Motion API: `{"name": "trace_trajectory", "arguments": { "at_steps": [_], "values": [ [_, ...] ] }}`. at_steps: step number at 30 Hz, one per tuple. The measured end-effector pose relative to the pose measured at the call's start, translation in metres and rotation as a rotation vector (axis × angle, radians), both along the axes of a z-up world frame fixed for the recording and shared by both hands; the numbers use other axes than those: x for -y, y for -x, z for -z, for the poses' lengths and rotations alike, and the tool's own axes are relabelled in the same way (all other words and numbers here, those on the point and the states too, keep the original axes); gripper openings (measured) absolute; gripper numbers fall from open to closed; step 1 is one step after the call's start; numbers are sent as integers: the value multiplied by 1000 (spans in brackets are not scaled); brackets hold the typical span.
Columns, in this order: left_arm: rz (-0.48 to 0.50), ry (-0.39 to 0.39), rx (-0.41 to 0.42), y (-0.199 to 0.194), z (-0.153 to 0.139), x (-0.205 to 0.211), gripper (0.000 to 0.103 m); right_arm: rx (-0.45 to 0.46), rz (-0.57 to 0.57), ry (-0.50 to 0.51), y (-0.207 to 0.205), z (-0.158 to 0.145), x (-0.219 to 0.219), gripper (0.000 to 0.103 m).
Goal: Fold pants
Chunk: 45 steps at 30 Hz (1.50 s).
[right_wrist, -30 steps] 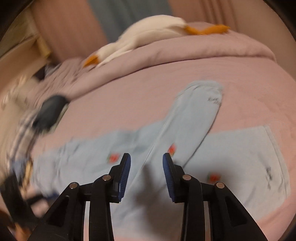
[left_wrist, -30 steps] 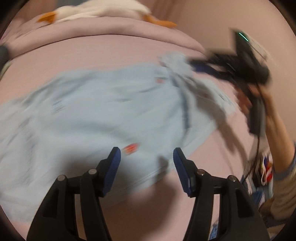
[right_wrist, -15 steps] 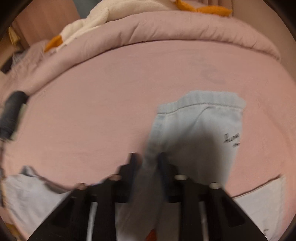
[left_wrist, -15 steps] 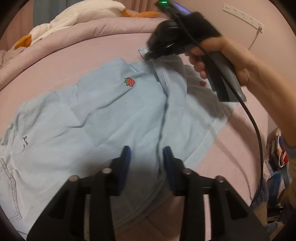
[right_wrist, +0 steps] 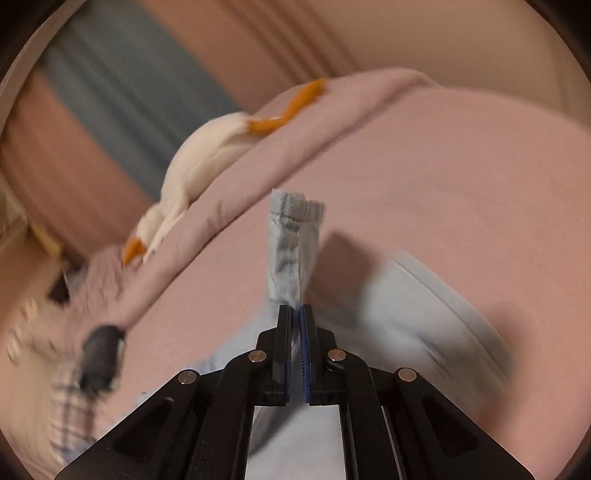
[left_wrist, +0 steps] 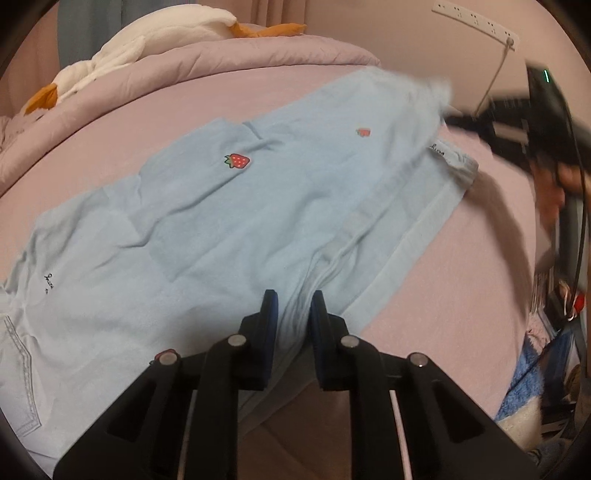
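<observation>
Light blue pants (left_wrist: 221, 206) with strawberry patches (left_wrist: 237, 161) lie spread across the pink bed. My left gripper (left_wrist: 293, 306) sits at their near edge, its jaws closing on a raised fold of the cloth that is pinched between the blue pads. The right gripper (left_wrist: 454, 120), blurred and held by a hand at the far right, holds the end of one leg lifted over the other leg. In the right wrist view that gripper (right_wrist: 297, 314) is shut on the pant leg (right_wrist: 291, 236), whose stitched hem sticks up above the fingertips.
A rolled pink quilt (left_wrist: 258, 55) runs along the back of the bed (left_wrist: 461, 258), with a white and orange goose plush (left_wrist: 147, 48) on it. A power strip (left_wrist: 476, 20) hangs on the wall. Blue and white clutter (left_wrist: 532, 391) lies beyond the bed's right edge.
The left jaws have narrowed onto a fold of the pants. The right jaws have shut on the leg end and swung it up and rightward, stretching the leg out.
</observation>
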<state>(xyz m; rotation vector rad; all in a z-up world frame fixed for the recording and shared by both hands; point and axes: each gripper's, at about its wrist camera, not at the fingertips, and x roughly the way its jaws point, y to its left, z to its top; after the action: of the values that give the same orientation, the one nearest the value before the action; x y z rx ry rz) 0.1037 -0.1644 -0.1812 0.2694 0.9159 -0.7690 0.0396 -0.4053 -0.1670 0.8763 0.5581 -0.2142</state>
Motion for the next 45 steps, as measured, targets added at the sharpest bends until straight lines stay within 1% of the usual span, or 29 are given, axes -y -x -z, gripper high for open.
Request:
{"name": "trace_trajectory", "arguments": {
  "at_steps": [1, 4, 5, 6, 8, 9, 10, 12, 13, 15, 19, 20, 21, 22, 23, 25, 27, 29, 32, 33, 34, 37, 39, 41, 43, 45],
  "values": [
    [4, -10, 0, -1, 0, 1, 17, -9, 15, -27, 7, 11, 5, 5],
    [27, -43, 9, -4, 0, 5, 16, -29, 48, -178, 19, 50, 17, 5],
    [38, -57, 16, -5, 0, 7, 15, -20, 73, -226, 24, 62, 23, 5],
    [47, -67, 22, -7, 0, 8, 14, 10, 94, -289, 29, 71, 26, 5],
    [55, -83, 25, -6, -2, 8, 13, 78, 121, -393, 33, 76, 31, 7],
    [52, -84, 22, -7, -2, 8, 13, 94, 127, -408, 34, 75, 33, 10],
    [50, -84, 20, -7, -2, 7, 13, 114, 130, -410, 32, 71, 33, 14],
    [47, -93, 26, -6, 0, 9, 12, 136, 127, -398, 27, 64, 33, 35],
    [46, -96, 28, -1, 0, 7, 12, 134, 124, -388, 21, 60, 34, 37],
    [43, -104, 31, -4, 0, 11, 11, 106, 113, -370, 6, 55, 38, 37],
    [33, -95, 12, -7, -2, 9, 10, 37, 69, -341, -18, 59, 46, 37],
    [27, -91, 13, -6, -3, 8, 8, 31, 63, -319, -18, 58, 47, 35],
    [20, -83, 19, -6, -5, 7, 7, 14, 62, -283, -21, 55, 46, 19],
    [16, -75, 28, -5, -8, 6, 7, 6, 63, -253, -22, 50, 46, 9],
    [8, -64, 44, -3, -13, 4, 7, 13, 64, -245, -22, 47, 46, 5],
    [4, -34, 79, 1, -25, -1, 6, 49, 62, -226, -15, 40, 48, 5],
    [11, -15, 92, 3, -33, -4, 6, 70, 55, -198, -8, 30, 49, 4],
    [17, -8, 81, 4, -35, -5, 6, 97, 56, -180, 4, 19, 50, 4],
    [50, -19, 84, 13, -33, -4, 7, 129, 60, -181, 24, 14, 52, 4],
    [63, -22, 77, 18, -29, -3, 7, 121, 54, -172, 27, 16, 51, 4],
    [71, -26, 74, 21, -27, -2, 7, 91, 59, -163, 31, 22, 52, 4],
    [95, -53, 82, 29, -19, 2, 7, 24, 83, -198, 36, 46, 57, 4],
    [89, -53, 78, 29, -19, 2, 7, 21, 96, -246, 41, 60, 62, 4],
    [84, -40, 68, 26, -21, 0, 7, 40, 101, -261, 44, 61, 64, 4],
    [74, -21, 44, 22, -22, -2, 7, 49, 94, -249, 43, 59, 65, 4],
    [78, -31, 48, 24, -20, -1, 8, 34, 90, -250, 39, 60, 67, 4]
  ]
}}
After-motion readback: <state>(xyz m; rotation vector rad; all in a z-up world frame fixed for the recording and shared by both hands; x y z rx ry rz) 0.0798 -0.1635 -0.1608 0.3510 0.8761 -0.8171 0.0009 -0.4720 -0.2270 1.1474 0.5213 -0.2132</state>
